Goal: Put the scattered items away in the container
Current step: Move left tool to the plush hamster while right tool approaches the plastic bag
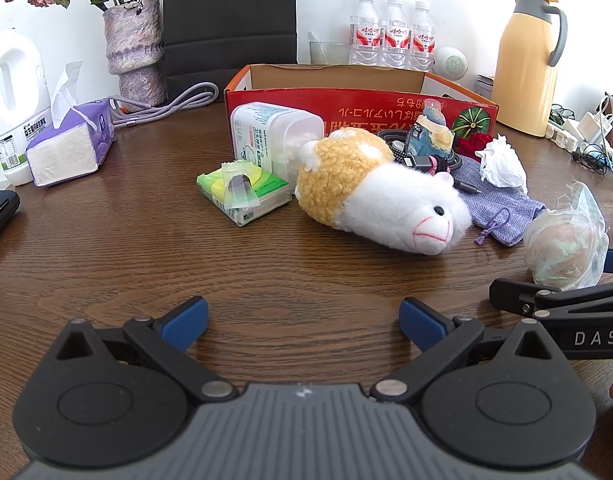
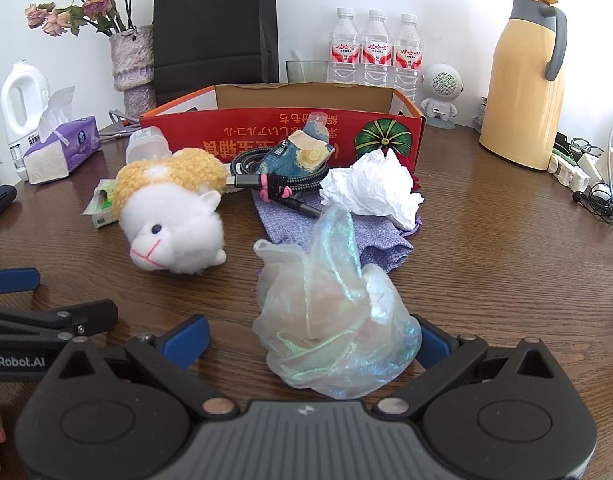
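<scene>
Progress, left to right across the wooden table (image 1: 146, 208). None of the scattered items lies in the red cardboard box (image 1: 362, 104), so the tidying appears barely begun. The green tissue packet (image 1: 244, 194) sits left of the pile, with a clear plastic cotton-swab box (image 1: 274, 136) behind it against the carton's front wall. The plush sheep (image 1: 378, 192) lies on its side at centre, head toward the cameras. Behind it are a coiled braided cable (image 2: 278, 184) and a small blue painted pouch (image 2: 306, 152); to the right, a lilac drawstring bag (image 1: 502, 208) carries a crumpled white tissue (image 2: 370, 188).

The left gripper (image 1: 302, 322) stands with its jaws spread wide over bare wood, holding nothing. The right gripper (image 2: 306, 340) is likewise spread wide, and the iridescent organza bag (image 2: 334, 320) lies between its blue pads, not yet pinched as far as the right wrist view shows.

Obscured: the carton's floor is hidden by its front wall, so what it holds cannot be told. The right pad is largely covered by the organza bag. Something dark red behind the tissue is too hidden to name.
</scene>
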The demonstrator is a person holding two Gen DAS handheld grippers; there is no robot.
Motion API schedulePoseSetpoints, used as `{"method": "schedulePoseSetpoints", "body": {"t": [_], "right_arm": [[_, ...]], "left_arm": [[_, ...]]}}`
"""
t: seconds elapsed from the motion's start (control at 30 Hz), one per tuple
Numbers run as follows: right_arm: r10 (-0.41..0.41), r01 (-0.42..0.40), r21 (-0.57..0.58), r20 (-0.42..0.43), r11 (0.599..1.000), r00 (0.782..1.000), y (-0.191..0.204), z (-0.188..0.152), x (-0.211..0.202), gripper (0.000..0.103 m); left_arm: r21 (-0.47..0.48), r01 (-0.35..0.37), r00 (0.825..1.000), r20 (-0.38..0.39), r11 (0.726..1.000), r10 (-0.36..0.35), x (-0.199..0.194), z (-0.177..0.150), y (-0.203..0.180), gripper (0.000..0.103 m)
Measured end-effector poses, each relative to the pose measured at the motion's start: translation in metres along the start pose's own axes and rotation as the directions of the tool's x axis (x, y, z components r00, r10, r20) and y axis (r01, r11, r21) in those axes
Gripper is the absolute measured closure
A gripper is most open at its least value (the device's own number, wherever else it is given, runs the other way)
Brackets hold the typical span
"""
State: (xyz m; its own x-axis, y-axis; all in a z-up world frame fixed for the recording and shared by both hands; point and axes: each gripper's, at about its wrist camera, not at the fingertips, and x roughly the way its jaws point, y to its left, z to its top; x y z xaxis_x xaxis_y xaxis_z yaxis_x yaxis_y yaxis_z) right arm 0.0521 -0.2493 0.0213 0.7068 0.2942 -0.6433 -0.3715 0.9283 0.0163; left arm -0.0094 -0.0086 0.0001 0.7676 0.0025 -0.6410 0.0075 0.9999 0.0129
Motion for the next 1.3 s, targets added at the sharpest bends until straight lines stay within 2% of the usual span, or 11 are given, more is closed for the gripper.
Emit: {"method": "schedulePoseSetpoints", "body": {"t": [1.03,1.1,1.2,1.3], "right_arm": [[-0.017,0.017,0.005,-0.011,1.000,1.000,0.002,0.000,-0.003,0.001],[-0.015,0.015,-0.010,0.001,1.000,1.000,0.004,-0.002,-0.014,0.007],[0.010,-0.009,-0.030,0.042,1.000,0.999,0.002,-0.005,-0.035,0.007],[0.013,-0.011,-0.035,0.070,0.999,0.997,-0.005,0.000,-0.042,0.009]], "left_arm": [[0.008,0.013,1.000,0.009,1.000,-0.013,-0.002,-0.001,0.001,0.000],[0.014,0.041,0.999,0.034,0.999,-0.041,-0.008,0.000,0.002,0.000],[-0.011,0.116,0.990,0.083,0.993,-0.115,-0.017,0.008,0.006,0.000],[-0.074,0.205,0.974,0.113,0.976,-0.196,-0.016,0.028,0.003,0.000]]}}
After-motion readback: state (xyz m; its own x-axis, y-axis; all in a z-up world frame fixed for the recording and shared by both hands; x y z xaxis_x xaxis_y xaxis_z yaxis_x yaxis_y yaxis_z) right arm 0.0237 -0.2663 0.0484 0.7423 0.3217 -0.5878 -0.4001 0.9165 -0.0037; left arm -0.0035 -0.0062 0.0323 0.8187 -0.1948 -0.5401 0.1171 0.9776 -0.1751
